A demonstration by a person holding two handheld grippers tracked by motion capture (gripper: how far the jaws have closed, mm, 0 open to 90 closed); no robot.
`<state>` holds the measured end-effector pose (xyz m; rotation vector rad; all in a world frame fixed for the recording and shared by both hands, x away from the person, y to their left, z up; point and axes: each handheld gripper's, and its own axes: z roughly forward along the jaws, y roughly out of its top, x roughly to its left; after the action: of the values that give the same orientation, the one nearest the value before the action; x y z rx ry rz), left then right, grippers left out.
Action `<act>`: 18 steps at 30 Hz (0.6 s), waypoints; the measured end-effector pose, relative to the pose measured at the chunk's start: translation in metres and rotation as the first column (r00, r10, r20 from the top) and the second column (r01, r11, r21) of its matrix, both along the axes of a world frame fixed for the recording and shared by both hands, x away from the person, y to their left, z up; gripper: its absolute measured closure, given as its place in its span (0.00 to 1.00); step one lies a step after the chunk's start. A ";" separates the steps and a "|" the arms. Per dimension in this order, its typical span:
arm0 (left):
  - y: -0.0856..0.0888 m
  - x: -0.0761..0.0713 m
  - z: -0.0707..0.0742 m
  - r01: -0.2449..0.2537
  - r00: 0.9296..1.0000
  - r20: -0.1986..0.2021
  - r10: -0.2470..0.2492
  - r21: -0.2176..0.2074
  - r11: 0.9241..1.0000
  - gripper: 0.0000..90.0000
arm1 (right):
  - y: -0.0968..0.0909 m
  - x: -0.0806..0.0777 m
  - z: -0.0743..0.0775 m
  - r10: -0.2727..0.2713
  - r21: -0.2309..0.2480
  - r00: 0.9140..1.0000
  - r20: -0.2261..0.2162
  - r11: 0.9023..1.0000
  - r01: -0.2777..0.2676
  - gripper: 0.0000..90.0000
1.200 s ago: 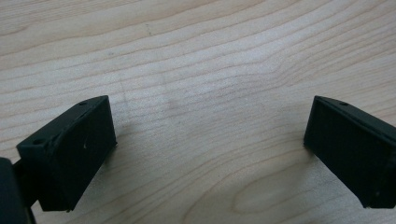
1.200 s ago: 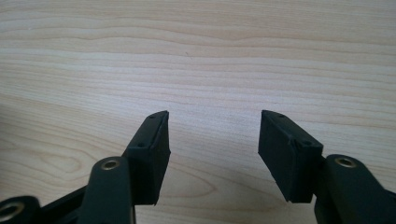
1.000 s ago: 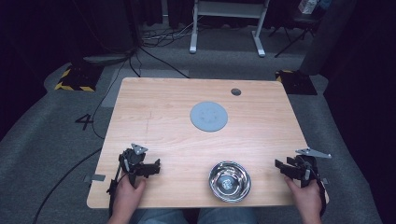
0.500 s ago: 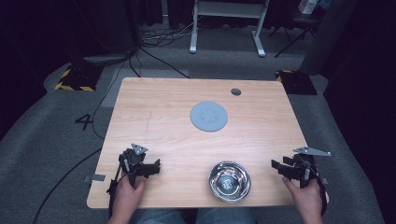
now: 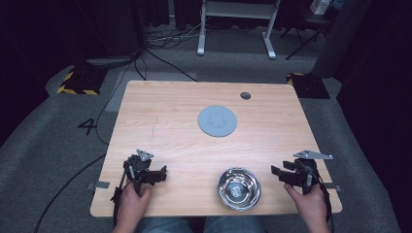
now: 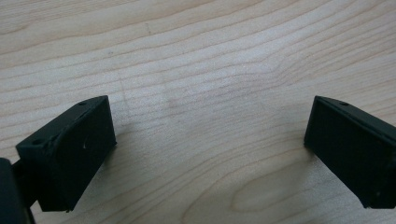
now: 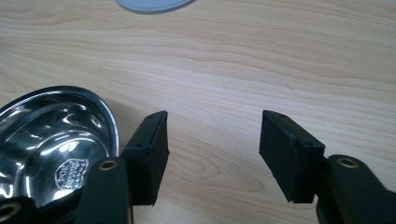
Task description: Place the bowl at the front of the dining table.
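From the high view we see a light wooden table with a shiny metal bowl near its front edge, right of centre. A flat grey disc lies farther back, well apart from the bowl, and a small dark round hole sits near the far edge. Our left hand-held gripper is held low at the front left of the table, its jaws pointing toward the middle and holding nothing. Our right hand-held gripper sits at the front right, just beside the bowl's right side, jaws pointing toward it. The left hand and right hand come in from the bottom edge.

In the left gripper view, we look along the left hand-held gripper: its two black jaws stand wide apart, with bare wood grain between them.

In the right gripper view, the right hand-held gripper has its jaws spread fairly wide, with bare table between them. The metal bowl lies at the lower left, its rim just beside the left-hand jaw; we cannot tell whether they touch. A stamped mark shows on the bowl's bottom. The edge of the grey disc peeks in at the top.
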<state>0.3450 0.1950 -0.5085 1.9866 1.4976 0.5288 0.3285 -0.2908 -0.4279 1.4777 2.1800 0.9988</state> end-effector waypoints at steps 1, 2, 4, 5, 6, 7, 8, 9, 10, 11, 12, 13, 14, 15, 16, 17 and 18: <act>0.000 0.000 0.000 0.000 1.000 0.000 0.000 0.000 1.000 0.02 | 0.004 0.000 0.000 0.010 -0.007 1.000 -0.001 1.000 -0.010 0.47; 0.000 0.000 0.000 0.000 1.000 0.000 0.000 0.000 1.000 0.02 | 0.008 0.000 0.000 0.019 -0.011 1.000 -0.001 1.000 -0.019 0.47; 0.000 0.000 0.000 0.000 1.000 0.000 0.000 0.000 1.000 0.02 | 0.013 0.000 0.001 0.033 -0.016 0.999 -0.002 0.999 -0.033 0.47; 0.000 0.000 0.000 0.000 1.000 0.000 0.000 0.000 1.000 0.02 | 0.016 0.000 0.001 0.039 -0.018 0.999 -0.003 0.999 -0.039 0.47; 0.000 0.000 0.000 0.000 1.000 0.000 0.000 0.000 1.000 0.02 | 0.019 0.000 0.001 0.047 -0.019 0.999 -0.006 0.999 -0.047 0.47; 0.000 0.000 0.000 0.000 1.000 0.000 0.000 0.000 1.000 0.02 | 0.022 0.000 0.001 0.052 -0.019 0.999 -0.009 0.998 -0.053 0.47; 0.000 0.000 0.000 0.000 1.000 0.000 0.000 0.000 1.000 0.02 | 0.025 0.001 0.001 0.058 -0.020 0.998 -0.010 0.998 -0.059 0.47; 0.000 0.000 0.000 0.000 1.000 0.000 0.000 0.000 1.000 0.02 | 0.028 0.001 0.000 0.065 -0.018 0.998 -0.017 0.998 -0.066 0.47; 0.000 0.000 0.000 0.000 1.000 0.000 0.000 0.000 1.000 0.02 | 0.030 0.001 0.000 0.074 -0.017 0.997 -0.021 0.997 -0.074 0.47; 0.000 0.000 0.000 0.000 1.000 0.000 0.000 0.000 1.000 0.02 | 0.032 0.002 0.000 0.082 -0.017 0.996 -0.026 0.996 -0.082 0.47; 0.000 0.000 0.000 0.000 1.000 0.000 0.000 0.000 1.000 0.02 | 0.035 0.002 0.000 0.087 -0.014 0.996 -0.031 0.996 -0.088 0.47; 0.000 0.000 0.000 0.000 1.000 0.000 0.000 0.000 1.000 0.02 | 0.037 0.002 0.000 0.096 -0.013 0.995 -0.035 0.995 -0.096 0.47; 0.000 0.000 0.000 0.000 1.000 0.000 0.000 0.000 1.000 0.02 | 0.039 0.002 -0.001 0.103 -0.012 0.994 -0.038 0.995 -0.104 0.47; 0.000 0.000 0.000 0.000 1.000 0.000 0.000 0.000 1.000 0.02 | 0.041 0.002 0.000 0.105 -0.006 0.994 -0.042 0.994 -0.105 0.47; 0.000 0.000 0.000 0.000 1.000 0.001 0.000 -0.001 1.000 0.02 | 0.044 0.003 0.000 0.116 -0.005 0.992 -0.046 0.993 -0.116 0.47; 0.000 0.000 0.000 0.000 1.000 0.000 0.000 0.000 1.000 0.02 | 0.046 0.003 -0.001 0.122 0.001 0.991 -0.048 0.992 -0.122 0.47; 0.000 0.000 0.000 0.000 1.000 0.000 0.000 0.000 1.000 0.02 | 0.047 0.003 -0.001 0.129 0.003 0.990 -0.051 0.992 -0.129 0.48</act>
<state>0.3451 0.1950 -0.5085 1.9864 1.4975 0.5287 0.3318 -0.2434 -0.4285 1.3913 2.3375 1.0115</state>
